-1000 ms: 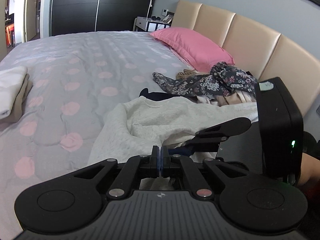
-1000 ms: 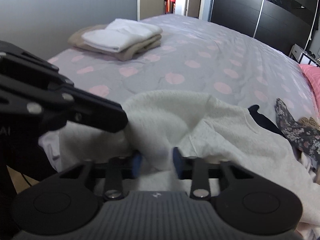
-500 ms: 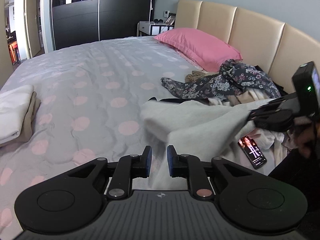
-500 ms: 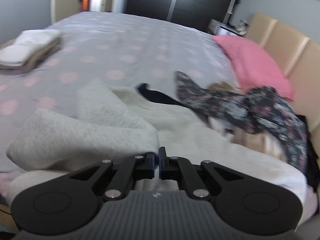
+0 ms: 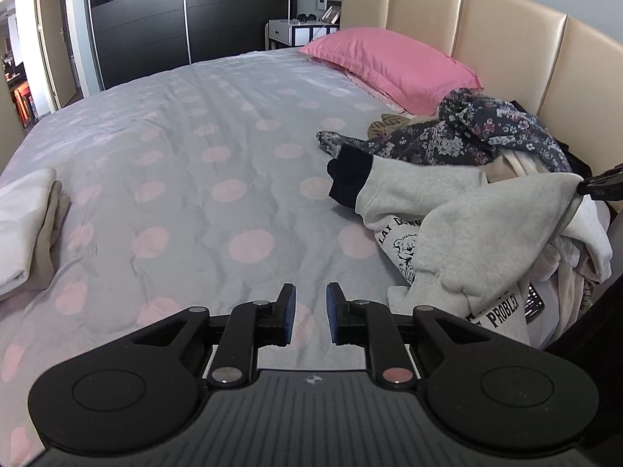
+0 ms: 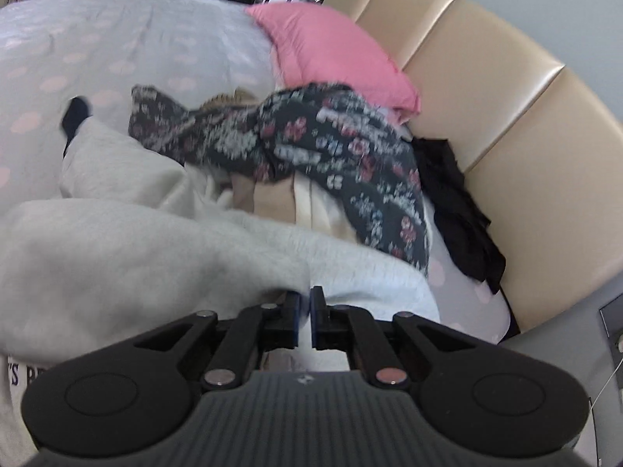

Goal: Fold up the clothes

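A grey sweatshirt (image 5: 486, 225) with black printed lettering lies crumpled on the right side of the bed. One part of it is lifted toward my right gripper (image 5: 601, 188) at the view's right edge. In the right wrist view my right gripper (image 6: 308, 303) is shut on an edge of the grey sweatshirt (image 6: 136, 249), which drapes away to the left. My left gripper (image 5: 310, 303) is open over the bare bedspread (image 5: 194, 155), left of the sweatshirt, with nothing between its fingers.
A dark floral garment (image 5: 467, 136) tops a pile of clothes beside the pink pillow (image 5: 389, 62) and beige headboard (image 5: 506, 39). A black garment (image 6: 459, 214) lies against the headboard. A folded stack (image 5: 19, 233) sits at the bed's left edge. A phone (image 5: 533, 301) lies under the sweatshirt's edge.
My left gripper opened and let go of the sweatshirt. My right gripper shut on it and carried it right toward the headboard, uncovering the printed front.
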